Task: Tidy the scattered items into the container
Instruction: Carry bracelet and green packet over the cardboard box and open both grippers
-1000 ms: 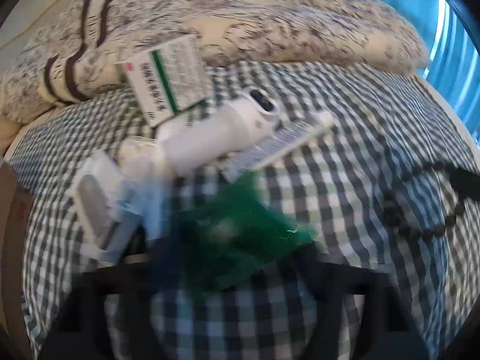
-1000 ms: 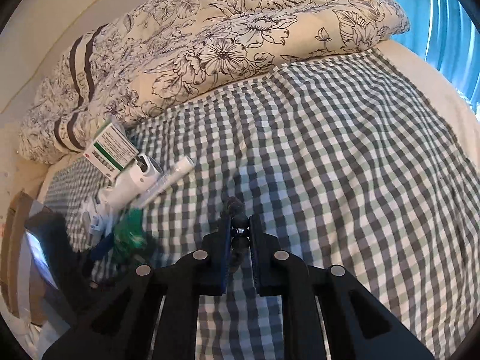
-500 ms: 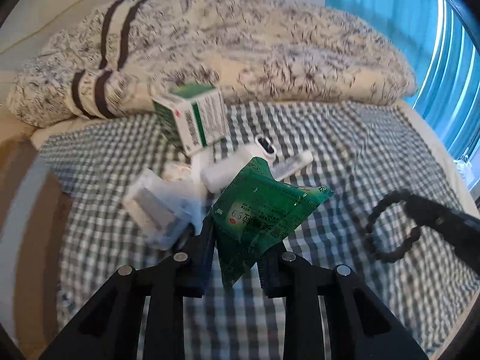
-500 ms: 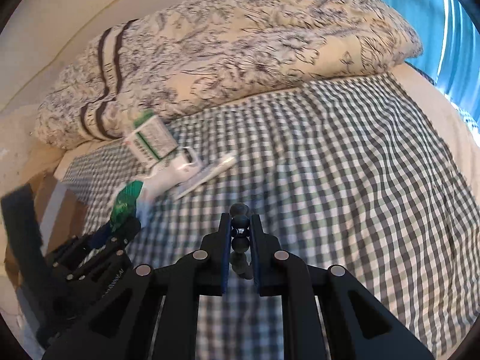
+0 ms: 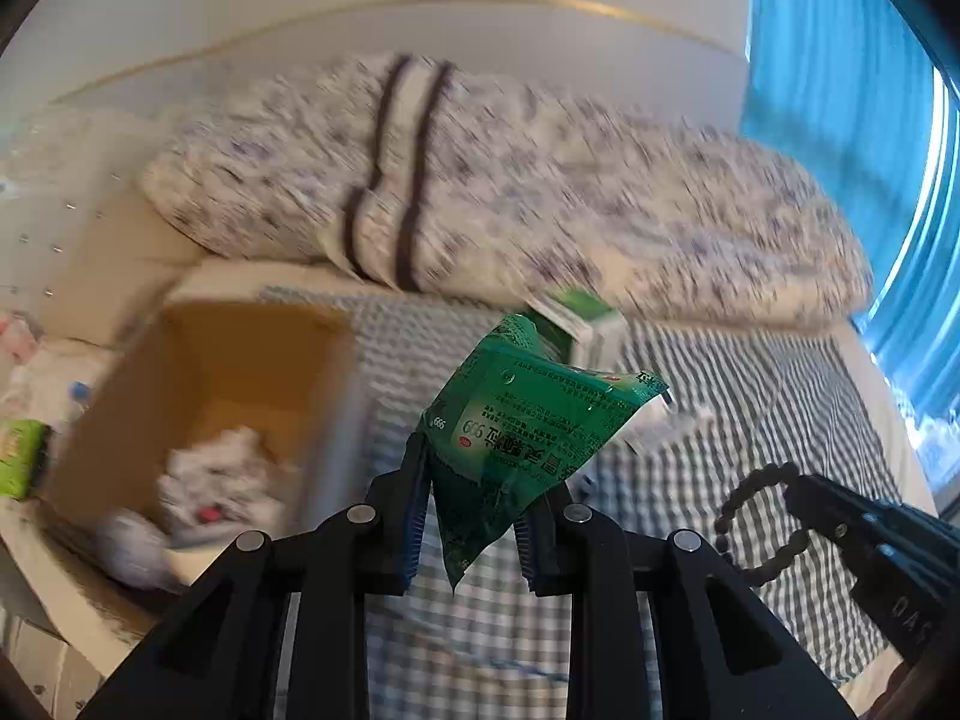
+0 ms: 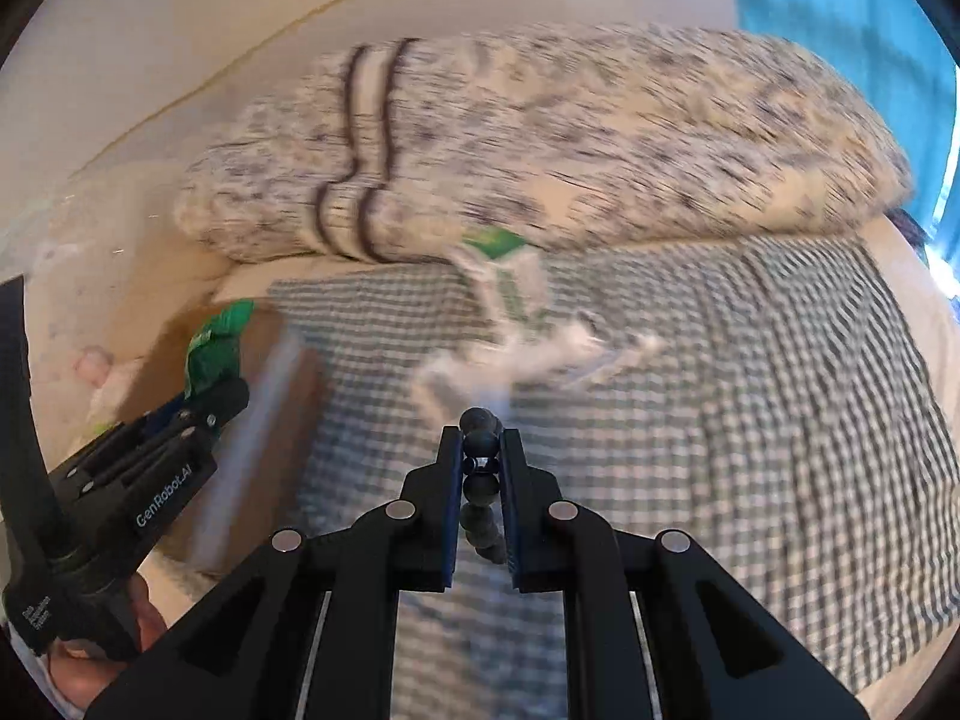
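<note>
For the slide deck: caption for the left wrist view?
Left claw carries green sachet toward cardboard box.

Ahead-left of the left tongs (image 5: 471,501), open top of the cardboard box (image 5: 198,372), crumpled white stuff (image 5: 222,480) heaped on its floor, bare room above that; near wall of the box between tongs and opening. Ahead of the right tongs (image 6: 482,468), blurred white clutter (image 6: 540,354) and a green-and-white carton (image 6: 501,267) on the checked blanket (image 6: 750,396); bare blanket to the right. Beyond, the floral pillow (image 6: 570,144) barring the far side
</note>
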A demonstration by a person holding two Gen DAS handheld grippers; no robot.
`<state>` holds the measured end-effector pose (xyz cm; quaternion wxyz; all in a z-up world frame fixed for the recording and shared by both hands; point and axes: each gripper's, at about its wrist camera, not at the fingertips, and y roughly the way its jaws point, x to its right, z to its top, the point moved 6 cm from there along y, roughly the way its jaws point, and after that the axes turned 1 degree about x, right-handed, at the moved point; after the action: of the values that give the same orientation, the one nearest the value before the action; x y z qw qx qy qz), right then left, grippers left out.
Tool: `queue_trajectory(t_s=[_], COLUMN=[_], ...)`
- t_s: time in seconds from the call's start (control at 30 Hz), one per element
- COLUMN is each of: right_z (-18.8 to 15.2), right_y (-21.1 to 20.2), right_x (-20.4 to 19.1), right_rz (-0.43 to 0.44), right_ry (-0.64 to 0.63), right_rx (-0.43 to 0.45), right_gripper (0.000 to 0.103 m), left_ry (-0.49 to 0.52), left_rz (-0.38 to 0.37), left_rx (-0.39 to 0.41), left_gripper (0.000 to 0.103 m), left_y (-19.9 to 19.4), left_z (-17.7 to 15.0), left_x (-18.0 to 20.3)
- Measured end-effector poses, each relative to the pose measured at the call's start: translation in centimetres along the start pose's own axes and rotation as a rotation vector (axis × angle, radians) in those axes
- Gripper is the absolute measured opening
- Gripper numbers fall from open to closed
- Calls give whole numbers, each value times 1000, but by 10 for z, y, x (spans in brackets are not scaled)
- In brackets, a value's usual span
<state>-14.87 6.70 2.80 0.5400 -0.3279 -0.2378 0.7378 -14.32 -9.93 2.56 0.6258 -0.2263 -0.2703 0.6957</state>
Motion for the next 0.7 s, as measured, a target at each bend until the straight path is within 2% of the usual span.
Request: queue_trajectory(t_s=[0.13, 0.27, 0.4, 0.53, 0.7], right_z=[21, 35, 31, 13, -15], right_y=[-12, -15, 4, 37, 81], right_x=[-79, -149, -207, -240, -251], right_rz=[93, 171, 233, 246, 234], right_ry=[-94, -174, -238, -282, -297], right_rx=[36, 57, 7, -67, -156], right_gripper=[11, 11, 11, 11, 11], left_ry=[-35, -52, -98, -154, -199], left_rz=[49, 98, 149, 180, 198], left_rx=[40, 50, 38, 5, -76], left_gripper=[25, 25, 25, 25, 26], left_y=[-31, -45, -46, -33, 4], left_z=[17, 23, 20, 9, -20], left_x=[-51, -95, -139, -179, -207])
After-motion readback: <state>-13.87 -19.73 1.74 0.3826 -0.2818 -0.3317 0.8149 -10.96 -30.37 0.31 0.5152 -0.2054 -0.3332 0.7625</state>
